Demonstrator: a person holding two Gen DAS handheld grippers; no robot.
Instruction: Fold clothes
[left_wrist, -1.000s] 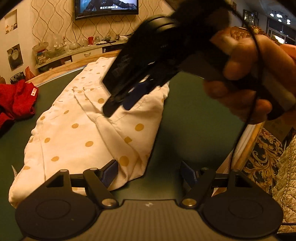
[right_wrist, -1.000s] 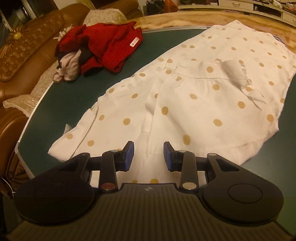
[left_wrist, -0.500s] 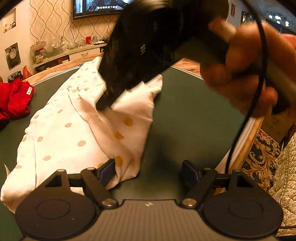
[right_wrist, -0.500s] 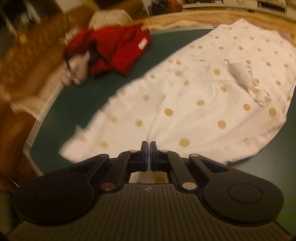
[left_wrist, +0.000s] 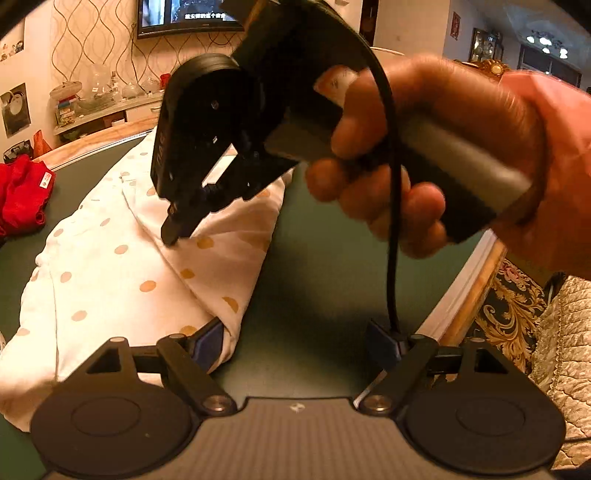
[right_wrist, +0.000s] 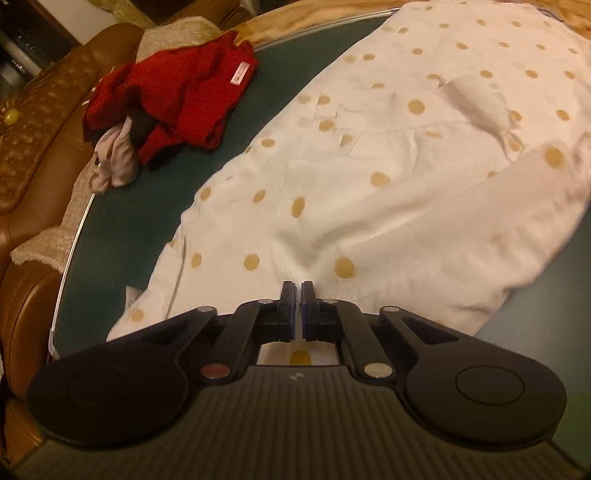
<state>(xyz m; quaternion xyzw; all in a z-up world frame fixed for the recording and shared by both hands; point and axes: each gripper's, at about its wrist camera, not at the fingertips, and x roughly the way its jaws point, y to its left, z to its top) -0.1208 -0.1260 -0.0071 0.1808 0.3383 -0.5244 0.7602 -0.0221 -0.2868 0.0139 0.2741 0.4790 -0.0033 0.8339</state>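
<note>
Here, our right gripper (right_wrist: 298, 295) jaws nipping the white dotted garment (right_wrist: 388, 192) (near hem), left gripper (left_wrist: 295, 341) jaws wide at its corner, bare green worktop (left_wrist: 325, 258) beside, red clothes (right_wrist: 184, 92) at the far edge.

White garment (right_wrist: 388, 192) with tan dots, red clothes (right_wrist: 184, 88), dark green table (left_wrist: 325, 295).

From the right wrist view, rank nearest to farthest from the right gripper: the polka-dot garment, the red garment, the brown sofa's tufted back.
1. Polka-dot garment: right at the right gripper, spread ahead and to the right.
2. Red garment: crumpled on the table, upper left.
3. Brown sofa's tufted back: beyond the table's edge, far left.
</note>
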